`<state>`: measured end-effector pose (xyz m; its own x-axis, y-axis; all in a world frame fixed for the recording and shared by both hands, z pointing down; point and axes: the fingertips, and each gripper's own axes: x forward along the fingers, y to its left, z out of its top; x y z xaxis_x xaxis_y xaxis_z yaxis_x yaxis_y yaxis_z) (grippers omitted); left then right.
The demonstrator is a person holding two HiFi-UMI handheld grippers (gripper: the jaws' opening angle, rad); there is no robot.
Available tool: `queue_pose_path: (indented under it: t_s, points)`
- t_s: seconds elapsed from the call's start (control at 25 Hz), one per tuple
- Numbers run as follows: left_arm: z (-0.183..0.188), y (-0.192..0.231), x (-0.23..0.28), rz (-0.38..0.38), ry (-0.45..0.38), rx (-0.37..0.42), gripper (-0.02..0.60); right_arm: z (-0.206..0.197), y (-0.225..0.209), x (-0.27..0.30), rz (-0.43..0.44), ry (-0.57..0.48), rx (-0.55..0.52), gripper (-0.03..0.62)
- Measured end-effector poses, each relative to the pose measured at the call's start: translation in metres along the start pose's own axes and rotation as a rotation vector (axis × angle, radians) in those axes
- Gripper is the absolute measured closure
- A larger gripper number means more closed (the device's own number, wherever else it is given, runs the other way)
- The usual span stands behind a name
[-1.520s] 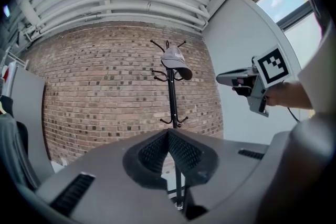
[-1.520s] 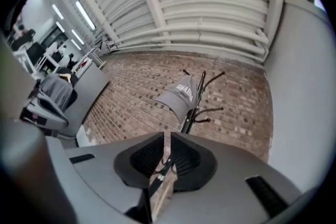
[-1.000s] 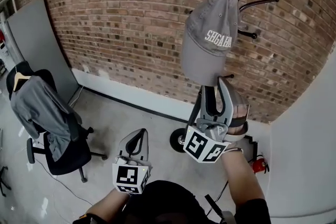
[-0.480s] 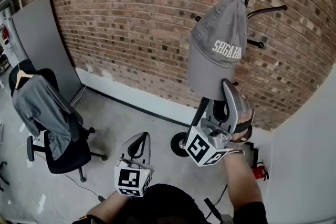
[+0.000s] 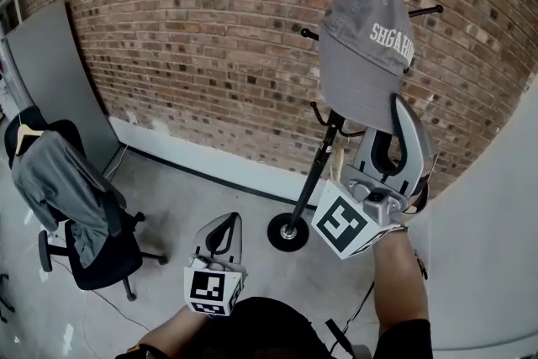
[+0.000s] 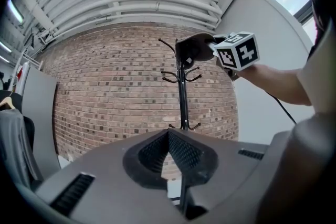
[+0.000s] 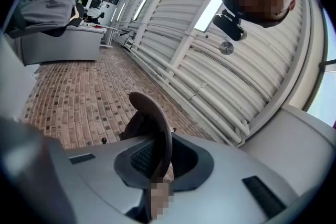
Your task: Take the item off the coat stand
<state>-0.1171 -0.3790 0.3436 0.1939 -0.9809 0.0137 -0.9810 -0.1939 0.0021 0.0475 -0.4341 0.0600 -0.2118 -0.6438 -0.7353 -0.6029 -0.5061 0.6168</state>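
Note:
A grey cap point(image 5: 363, 46) with white lettering hangs high on the black coat stand point(image 5: 318, 168), against its upper hooks. My right gripper point(image 5: 396, 110) points up at it from below. Its jaws have just been closing and now pinch the cap's brim point(image 7: 155, 126), which runs down between the pads of the right gripper point(image 7: 157, 157). My left gripper point(image 5: 224, 221) is held low and level, shut with nothing in it. In the left gripper view its jaws point(image 6: 169, 138) meet in front of the coat stand point(image 6: 182, 93) and the cap point(image 6: 193, 49).
The brick wall point(image 5: 202, 29) stands behind the stand, whose round base point(image 5: 288, 233) rests on the floor. An office chair with a grey garment point(image 5: 74, 202) is at the left, next to a leaning grey panel point(image 5: 46, 67). A white wall point(image 5: 496, 214) closes in at the right.
My right gripper has risen from under the cap and closed on its brim, and the cap has tipped upward with it. The left gripper has stayed put.

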Motion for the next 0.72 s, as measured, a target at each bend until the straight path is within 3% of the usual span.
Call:
queue_pose_path:
  t_s: [0.36,0.6,0.72]
  points:
    - [0.008,0.011,-0.013,-0.033,-0.02,-0.02,0.563,0.014,-0.067,0.029,-0.103,0.043,0.05,0.561]
    - [0.002,0.013,-0.028,-0.086,-0.014,-0.032,0.563,-0.01,-0.106,-0.008,-0.225,0.178,0.158,0.562]
    - [-0.007,0.009,-0.038,-0.125,0.001,-0.037,0.563,-0.015,-0.114,-0.038,-0.235,0.236,0.153,0.562]
